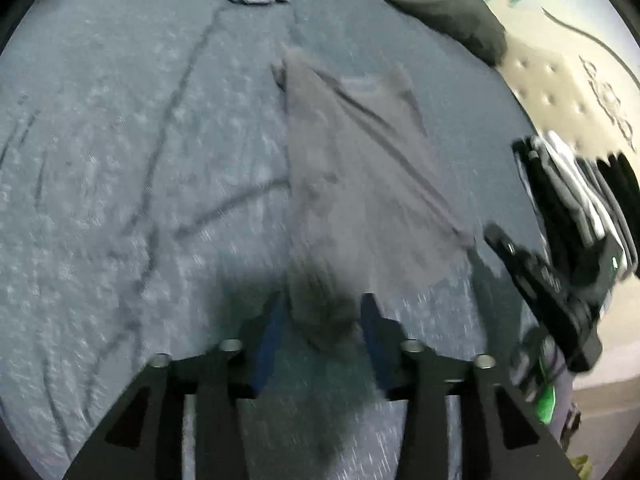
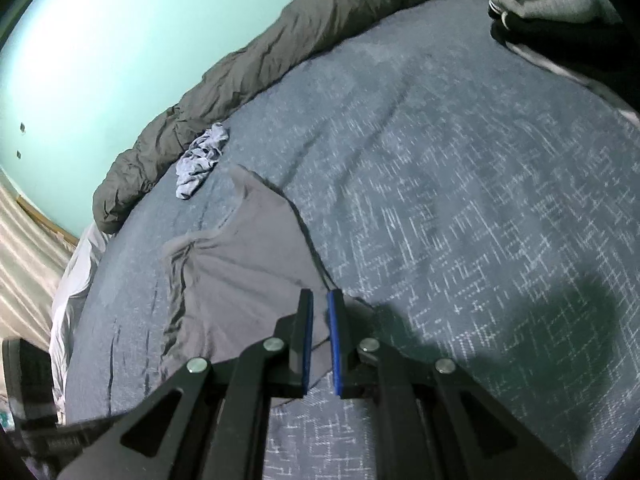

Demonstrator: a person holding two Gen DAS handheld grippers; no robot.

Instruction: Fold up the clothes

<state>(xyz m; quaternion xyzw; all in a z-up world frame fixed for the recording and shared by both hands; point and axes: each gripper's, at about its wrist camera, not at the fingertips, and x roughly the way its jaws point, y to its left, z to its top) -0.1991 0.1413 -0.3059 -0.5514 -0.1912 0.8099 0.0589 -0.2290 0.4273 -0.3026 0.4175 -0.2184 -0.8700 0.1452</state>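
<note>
A grey garment (image 1: 352, 168) lies partly spread on the blue patterned bedspread (image 1: 120, 160). In the left wrist view its near corner sits bunched between the blue pads of my left gripper (image 1: 324, 300). The jaws stand apart and the pads do not press the cloth. My right gripper (image 2: 320, 294) has its pads nearly together, pinching the garment's (image 2: 240, 260) near edge. From the left wrist view the right gripper (image 1: 491, 235) shows at the garment's right corner.
A crumpled light blue garment (image 2: 200, 160) lies near the far edge, beside a rolled dark grey duvet (image 2: 280, 52). A stack of folded clothes (image 2: 552, 4) sits at the head end by the beige tufted headboard (image 1: 560, 92). A teal wall stands behind.
</note>
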